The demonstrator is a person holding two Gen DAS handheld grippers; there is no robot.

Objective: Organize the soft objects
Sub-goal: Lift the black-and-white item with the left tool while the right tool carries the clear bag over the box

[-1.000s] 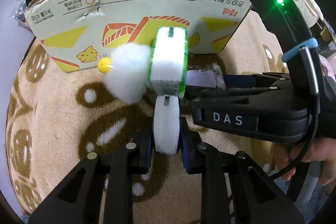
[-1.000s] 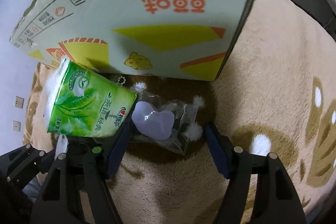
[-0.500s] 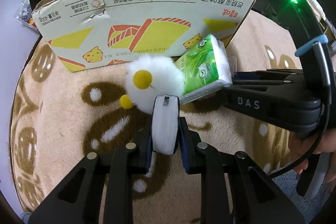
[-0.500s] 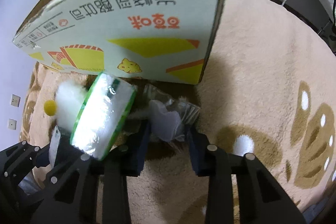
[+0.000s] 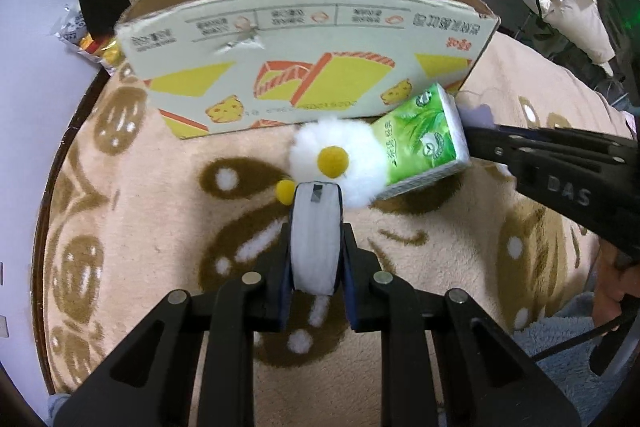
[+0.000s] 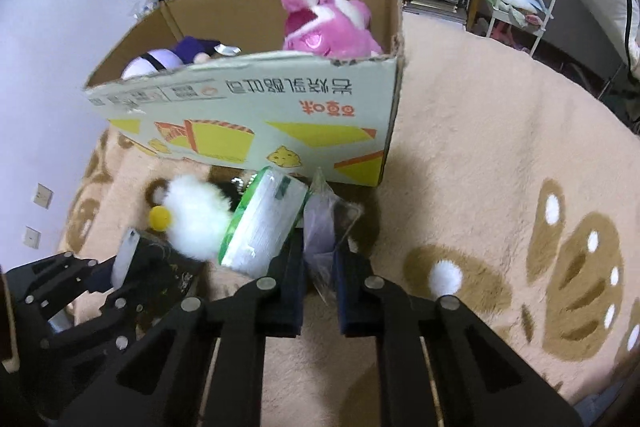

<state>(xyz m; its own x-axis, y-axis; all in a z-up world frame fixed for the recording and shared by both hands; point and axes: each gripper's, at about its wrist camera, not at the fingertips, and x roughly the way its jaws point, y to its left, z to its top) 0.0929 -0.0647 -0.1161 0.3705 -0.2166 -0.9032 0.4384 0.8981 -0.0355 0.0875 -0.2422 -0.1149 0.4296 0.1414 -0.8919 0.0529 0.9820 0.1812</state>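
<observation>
Left claw (image 5: 316,259): clamped on a flat white pad (image 5: 316,239) standing on edge between its two fingers; a fluffy white puff toy (image 5: 340,159) with round yellow pompoms hangs off the pad's far end.
Puff toy position: lifted above the rug, in front of the box's printed wall, touching the tissue pack.
Tissue pack (image 5: 424,143): a soft green packet printed with leaves, white tissue showing at its end, tilted; it sits between the puff toy and the right claw. What carries it cannot be made out.
Right claw (image 6: 319,267): fingers have just drawn together and now pinch a clear plastic bag (image 6: 324,227) holding a pale lilac soft item; the bag sticks up between the fingers.
Cardboard box (image 6: 256,115): open-topped, upside-down print and yellow shapes on its near wall; it stands on the rug just beyond both claws.
Inside the box: a pink plush toy (image 6: 328,23) at the right end, a purple and white plush toy (image 6: 176,59) at the left.
Rug (image 6: 500,147): beige and fleecy with brown paw-like marks.
Pose: both claws point steeply down, side by side.
</observation>
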